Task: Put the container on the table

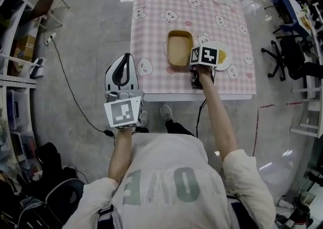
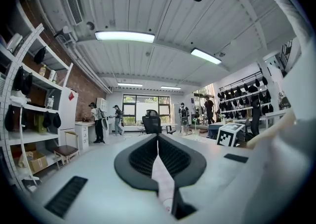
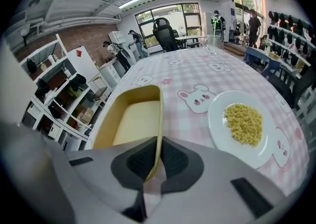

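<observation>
An empty yellow oblong container [image 1: 179,48] is low over the pink checked table [image 1: 151,1], near its front edge. I cannot tell whether its bottom touches the cloth. My right gripper [image 1: 192,64] is shut on the near right wall of the container [image 3: 131,122], one pad inside and one outside, and the gripper [image 3: 157,161] tilts down. My left gripper [image 1: 126,57] hangs off the table's left front corner over the floor. In its own view the left gripper [image 2: 158,139] is shut with nothing in it.
A white plate of yellow pasta [image 1: 222,55] lies just right of the container on the table, also in the right gripper view [image 3: 244,124]. A glass [image 3: 212,44] stands at the far end. Shelves [image 1: 15,66] line the left, office chairs [image 1: 287,56] the right.
</observation>
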